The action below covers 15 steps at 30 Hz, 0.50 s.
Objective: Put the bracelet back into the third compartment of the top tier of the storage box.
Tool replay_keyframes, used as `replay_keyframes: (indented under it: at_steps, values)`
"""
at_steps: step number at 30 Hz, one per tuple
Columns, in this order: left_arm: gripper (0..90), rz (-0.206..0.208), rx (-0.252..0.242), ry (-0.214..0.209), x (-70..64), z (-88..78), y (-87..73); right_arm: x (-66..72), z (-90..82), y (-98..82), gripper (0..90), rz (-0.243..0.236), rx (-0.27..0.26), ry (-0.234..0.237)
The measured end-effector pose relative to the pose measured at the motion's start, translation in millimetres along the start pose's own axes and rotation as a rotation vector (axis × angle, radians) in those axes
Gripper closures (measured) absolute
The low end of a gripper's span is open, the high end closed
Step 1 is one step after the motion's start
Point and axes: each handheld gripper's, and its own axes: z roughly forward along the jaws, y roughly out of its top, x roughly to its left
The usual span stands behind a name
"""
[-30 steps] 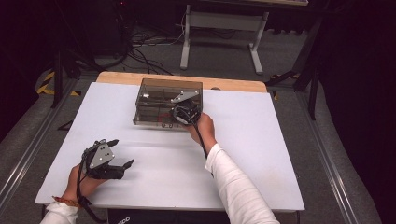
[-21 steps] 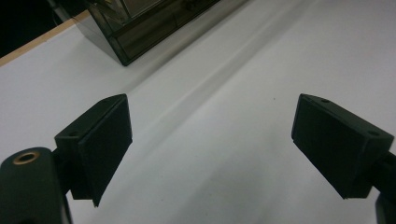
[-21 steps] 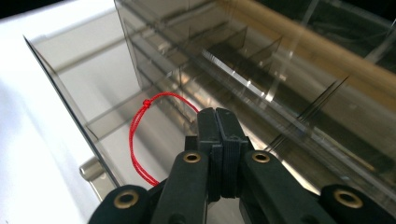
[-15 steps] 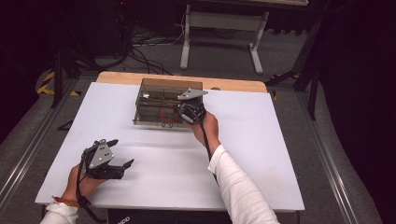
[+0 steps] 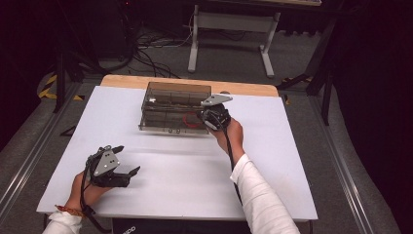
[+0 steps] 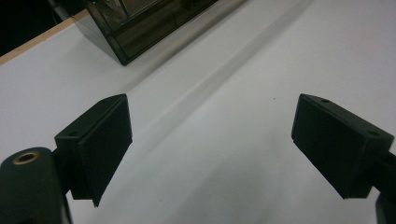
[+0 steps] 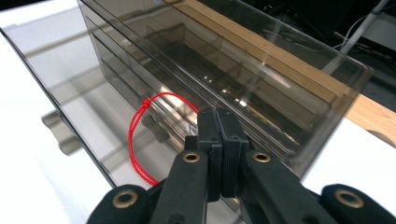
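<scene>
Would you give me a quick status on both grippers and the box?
Left gripper open, over bare table. Right gripper shut at smoky drawer box, beside red cord loop. Nothing in the way.

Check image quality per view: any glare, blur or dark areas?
High view: white table bright and even, surroundings very dark, overall soft. Left gripper view: both pads slightly blurred, faint shadow band across the table. Right gripper view: glare streaks and reflections on the smoked plastic box, red string loop sharp, right gripper slightly soft.
</scene>
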Motion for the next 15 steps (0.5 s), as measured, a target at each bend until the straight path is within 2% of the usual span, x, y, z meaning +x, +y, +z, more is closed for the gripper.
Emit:
replay_keyframes:
  at_steps: [8, 15]
  values:
    - [13.4, -0.001, -0.001, 0.001, -0.1, 0.1, 0.1, -4.7, -4.2, -6.6, 88.6, 0.003, -0.003, -0.008]
    - [15.0, -0.001, 0.000, 0.000, 0.3, -0.3, 0.0, -5.4, -7.4, -10.0, 78.1, 0.009, -0.019, -0.021]
